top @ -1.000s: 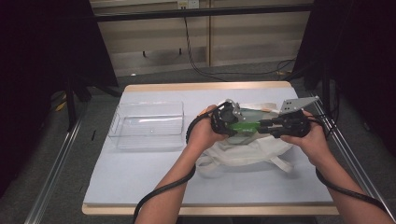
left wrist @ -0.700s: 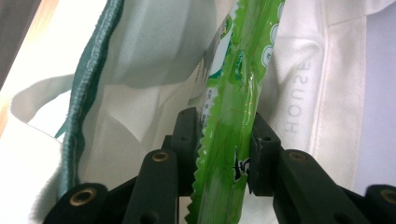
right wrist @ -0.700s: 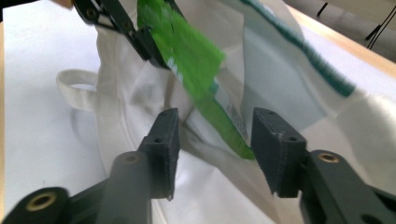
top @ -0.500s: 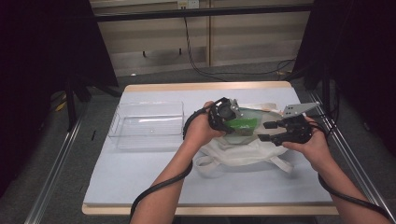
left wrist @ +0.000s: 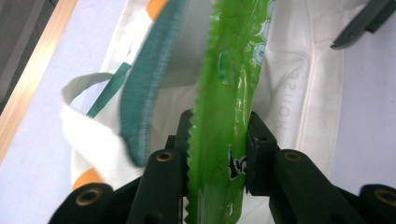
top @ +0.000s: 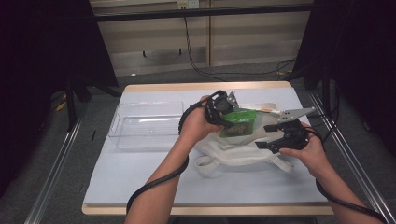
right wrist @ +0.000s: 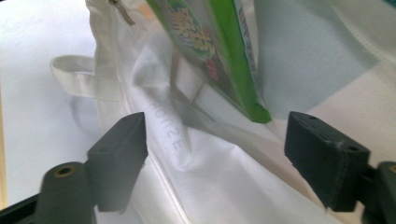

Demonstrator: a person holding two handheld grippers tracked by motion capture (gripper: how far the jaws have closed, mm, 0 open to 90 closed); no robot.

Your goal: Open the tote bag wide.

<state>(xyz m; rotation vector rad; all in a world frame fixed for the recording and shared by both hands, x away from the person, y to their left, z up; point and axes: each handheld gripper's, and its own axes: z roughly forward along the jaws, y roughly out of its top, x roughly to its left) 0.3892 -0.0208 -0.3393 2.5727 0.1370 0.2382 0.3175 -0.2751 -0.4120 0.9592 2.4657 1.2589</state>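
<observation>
A green snack packet [top: 239, 122] hangs above a white cloth tote bag [top: 236, 151] that lies on the table. My left gripper [top: 229, 120] is shut on the packet's serrated edge [left wrist: 217, 154], as the left gripper view shows. In the right gripper view the packet [right wrist: 210, 42] tilts over the bag's white fabric [right wrist: 205, 186]. To the right of the packet my right gripper [top: 267, 136] stands open over the bag, nothing between its wide-apart jaws [right wrist: 219, 158].
A clear plastic tray [top: 145, 126] stands on the pale blue table cover [top: 140, 177] at the left. The bag's looped handles [top: 210, 163] trail toward the front. The wooden table edge [top: 205, 210] runs along the front. Cables trail from both grippers.
My right gripper has drawn back to the right and down, away from the packet, and stands open. The left gripper has kept the packet held up over the bag.
</observation>
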